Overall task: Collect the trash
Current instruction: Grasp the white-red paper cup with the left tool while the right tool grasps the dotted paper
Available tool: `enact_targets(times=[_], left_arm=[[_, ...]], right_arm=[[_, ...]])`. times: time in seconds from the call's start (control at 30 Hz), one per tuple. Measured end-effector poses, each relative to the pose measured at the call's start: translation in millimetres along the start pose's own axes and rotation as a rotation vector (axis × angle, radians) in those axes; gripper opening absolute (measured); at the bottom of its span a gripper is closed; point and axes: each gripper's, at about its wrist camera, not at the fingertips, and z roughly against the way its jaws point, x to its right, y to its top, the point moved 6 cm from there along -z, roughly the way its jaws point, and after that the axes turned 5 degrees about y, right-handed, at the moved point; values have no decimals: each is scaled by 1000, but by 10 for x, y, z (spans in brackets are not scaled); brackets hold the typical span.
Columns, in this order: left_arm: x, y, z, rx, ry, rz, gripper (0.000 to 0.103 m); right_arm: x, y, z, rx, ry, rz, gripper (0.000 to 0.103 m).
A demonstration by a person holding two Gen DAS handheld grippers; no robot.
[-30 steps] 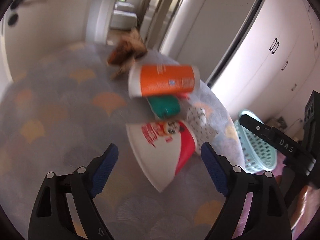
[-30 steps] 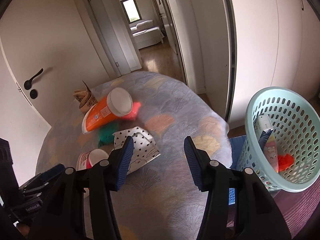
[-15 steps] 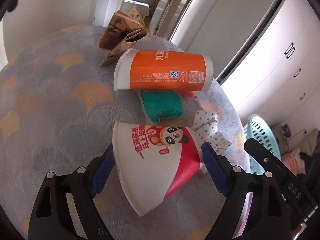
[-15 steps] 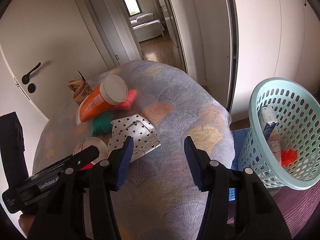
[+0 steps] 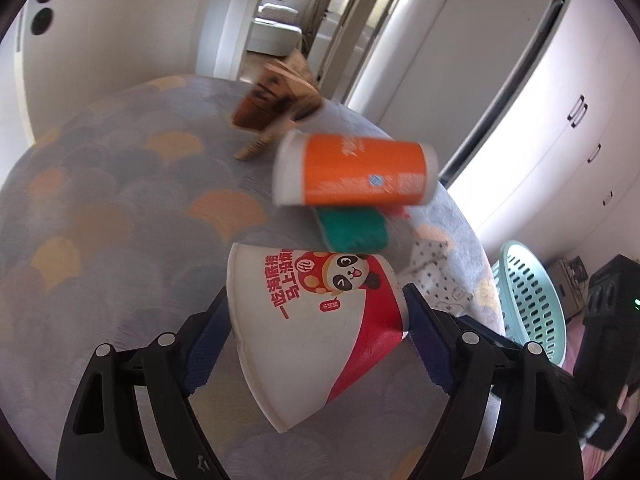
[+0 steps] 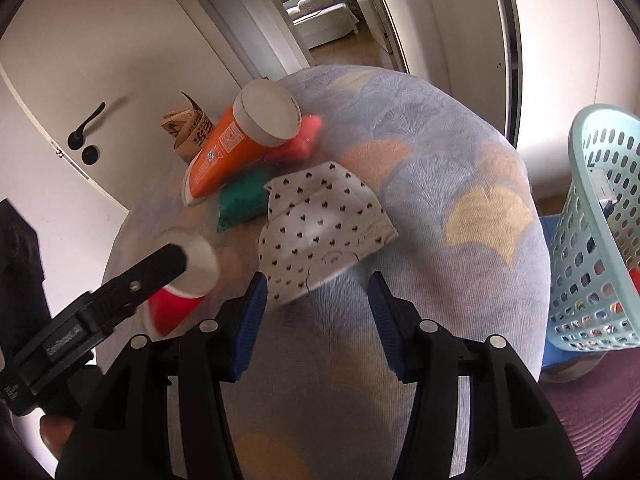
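A red and white paper cup with a panda (image 5: 316,320) lies on its side on the table between the fingers of my left gripper (image 5: 316,320). The jaws stand wide around it, the pads close to both its sides. The cup shows in the right wrist view (image 6: 184,284) with a left finger (image 6: 132,284) over it. Beyond it lie a green packet (image 5: 352,228), an orange canister (image 5: 352,172), a red packet (image 6: 304,140), a brown paper carton (image 5: 276,96) and a heart-print paper bag (image 6: 320,228). My right gripper (image 6: 316,312) is open and empty, just before the bag.
A round table with a grey, scallop-patterned cloth (image 6: 460,184) holds the trash. A teal laundry-style basket (image 6: 592,248) with some trash in it stands on the floor to the right (image 5: 532,304). A white door and wardrobes stand behind.
My left gripper has moved forward so the panda cup now sits between its fingers. My right gripper has moved closer to the heart-print bag.
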Motion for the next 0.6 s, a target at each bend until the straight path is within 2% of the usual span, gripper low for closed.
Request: enact_targets(times=[0.13, 0.3, 0.4, 0.6], left_arm=[[-125, 57, 56, 16, 15, 10, 80], [-183, 41, 40, 10, 23, -1, 80], [-177, 25, 15, 6, 33, -16, 80], [-64, 26, 23, 19, 39, -53, 80]], right_arm=[[-89, 91, -132, 2, -49, 42, 43], [-200, 126, -213, 12, -155, 115, 20], [-229, 110, -217, 13, -140, 126, 8], [-282, 115, 4, 67, -158, 165, 2]])
